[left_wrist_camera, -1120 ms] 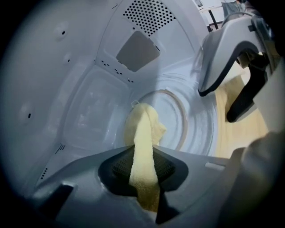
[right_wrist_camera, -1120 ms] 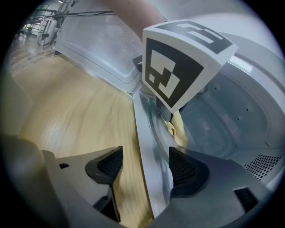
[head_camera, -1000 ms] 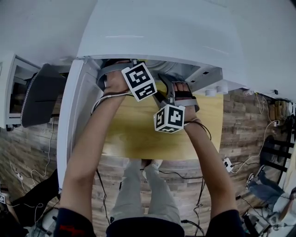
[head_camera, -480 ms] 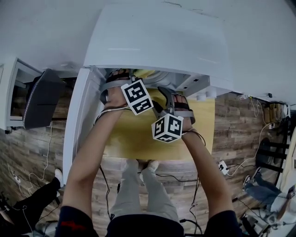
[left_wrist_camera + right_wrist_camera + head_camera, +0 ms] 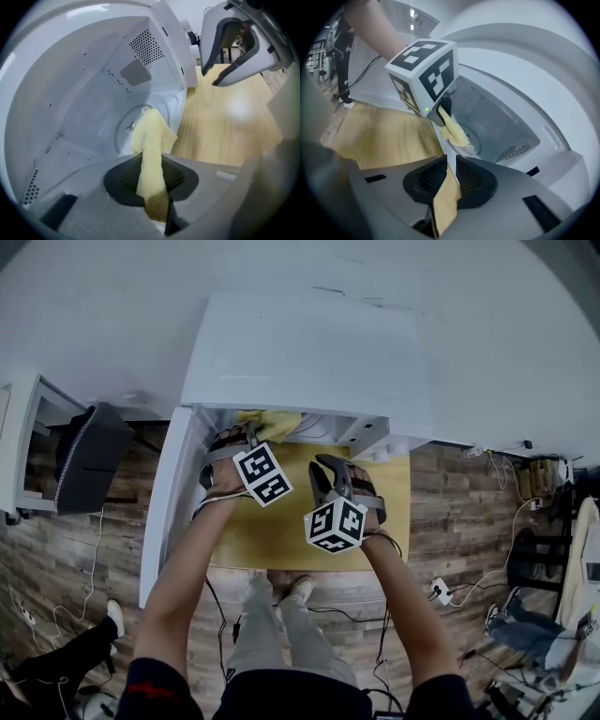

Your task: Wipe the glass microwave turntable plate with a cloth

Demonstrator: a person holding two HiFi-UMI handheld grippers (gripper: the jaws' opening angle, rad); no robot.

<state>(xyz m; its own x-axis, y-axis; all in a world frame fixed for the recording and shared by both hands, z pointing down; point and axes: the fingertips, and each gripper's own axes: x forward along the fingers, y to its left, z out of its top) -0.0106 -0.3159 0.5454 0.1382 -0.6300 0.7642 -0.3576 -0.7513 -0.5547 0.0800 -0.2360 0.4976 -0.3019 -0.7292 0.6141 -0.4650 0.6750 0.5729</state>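
Note:
The glass turntable plate (image 5: 123, 132) lies on the floor of the open white microwave (image 5: 309, 352); the right gripper view shows the plate (image 5: 477, 140) too. My left gripper (image 5: 151, 177) is shut on a yellow cloth (image 5: 151, 150), whose free end hangs over the plate's near edge at the cavity mouth. In the head view the cloth (image 5: 272, 422) shows just ahead of the left gripper (image 5: 249, 431). My right gripper (image 5: 449, 180) hovers beside it over the table; its jaws have just been closing and stand nearly together, with only a narrow gap and nothing between them.
The microwave door (image 5: 169, 502) stands open at the left. A yellow wooden table (image 5: 281, 526) carries the microwave. A dark chair (image 5: 86, 457) stands at the left, and cables run over the wood floor (image 5: 450, 521).
Both hands have drawn back from the cavity toward the table's front. The yellow cloth now shows at the microwave mouth. The right gripper has risen.

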